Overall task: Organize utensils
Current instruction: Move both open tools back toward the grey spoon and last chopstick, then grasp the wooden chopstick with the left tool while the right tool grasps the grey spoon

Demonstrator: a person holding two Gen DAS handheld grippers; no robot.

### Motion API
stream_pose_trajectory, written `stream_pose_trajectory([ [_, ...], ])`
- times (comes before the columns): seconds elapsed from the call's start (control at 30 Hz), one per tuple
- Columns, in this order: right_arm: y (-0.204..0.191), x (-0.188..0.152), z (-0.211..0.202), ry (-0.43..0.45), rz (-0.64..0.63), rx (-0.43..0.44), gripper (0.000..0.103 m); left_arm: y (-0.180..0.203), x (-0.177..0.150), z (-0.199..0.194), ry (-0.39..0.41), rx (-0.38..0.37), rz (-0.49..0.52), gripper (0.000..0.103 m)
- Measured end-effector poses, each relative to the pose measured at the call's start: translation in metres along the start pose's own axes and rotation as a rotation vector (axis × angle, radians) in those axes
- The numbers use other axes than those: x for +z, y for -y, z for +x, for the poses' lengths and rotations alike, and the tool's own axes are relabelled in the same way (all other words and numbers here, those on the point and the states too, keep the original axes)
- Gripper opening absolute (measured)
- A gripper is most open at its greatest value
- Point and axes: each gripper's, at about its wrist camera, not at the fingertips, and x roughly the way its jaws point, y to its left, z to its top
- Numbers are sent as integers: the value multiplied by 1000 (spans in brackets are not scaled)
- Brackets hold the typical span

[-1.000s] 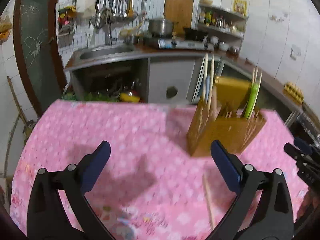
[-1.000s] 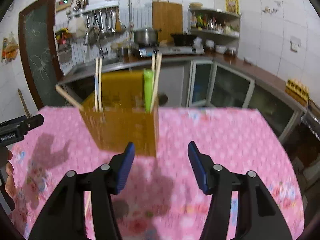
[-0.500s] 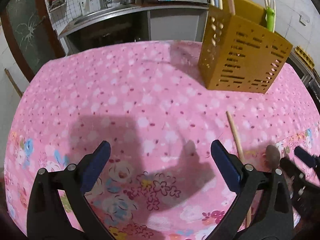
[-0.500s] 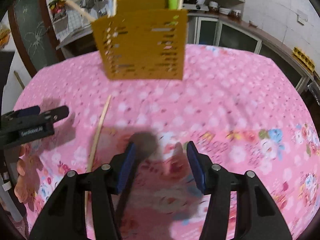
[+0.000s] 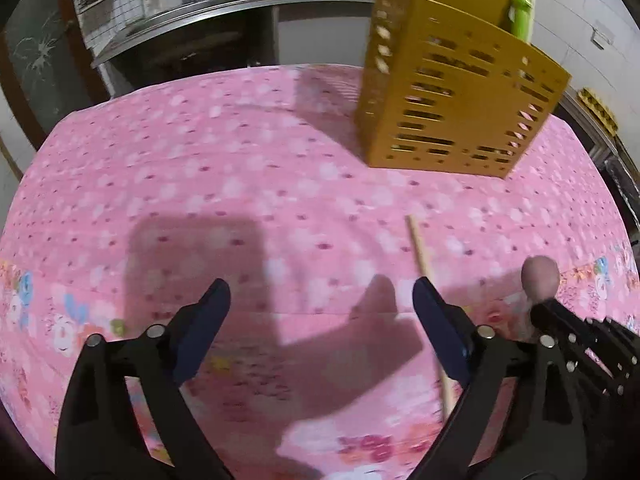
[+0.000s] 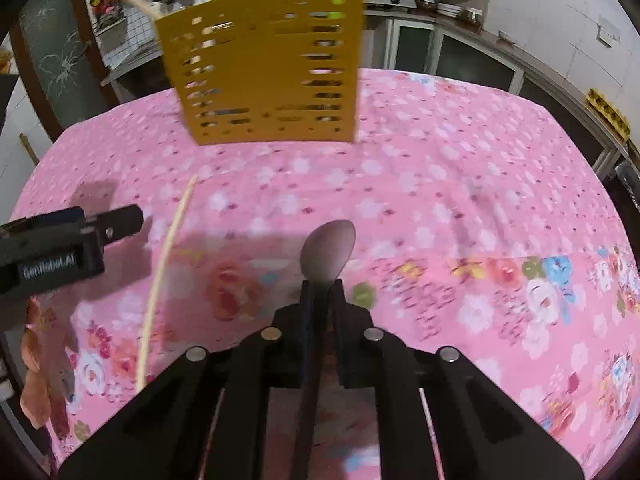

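Note:
A yellow slotted utensil holder [image 5: 452, 92] stands on the pink floral tablecloth, with chopsticks and a green utensil in it; it also shows in the right wrist view [image 6: 268, 68]. A loose wooden chopstick [image 5: 424, 276] lies on the cloth beside my left gripper's right finger; the right wrist view shows this chopstick [image 6: 164, 268] too. My left gripper [image 5: 320, 324] is open and empty, low over the cloth. My right gripper [image 6: 320, 296] is shut on a metal spoon [image 6: 328, 250], whose bowl sticks out forward. The spoon's bowl [image 5: 540, 274] shows at the right of the left wrist view.
The table [image 6: 460, 184] is covered by the pink cloth. Behind it run a kitchen counter with a sink [image 5: 192, 12], a stove and cabinets [image 6: 460, 56]. My left gripper's body [image 6: 60, 244] reaches in at the left of the right wrist view.
My right gripper has closed on the spoon. Both grippers have come down closer to the cloth and the holder looms larger.

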Motion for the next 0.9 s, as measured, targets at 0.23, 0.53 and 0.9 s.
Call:
stream_pose_trajectory([
  [0.23, 39, 17, 7, -10, 46, -4, 8, 35, 15, 20, -61, -16, 29, 59],
  [0.53, 51, 33, 21, -66, 58, 35, 8, 66, 35, 30, -114, 16, 97, 16],
  [0.9, 56, 40, 18, -69, 72, 55, 3, 74, 35, 19, -116, 0, 96, 4],
])
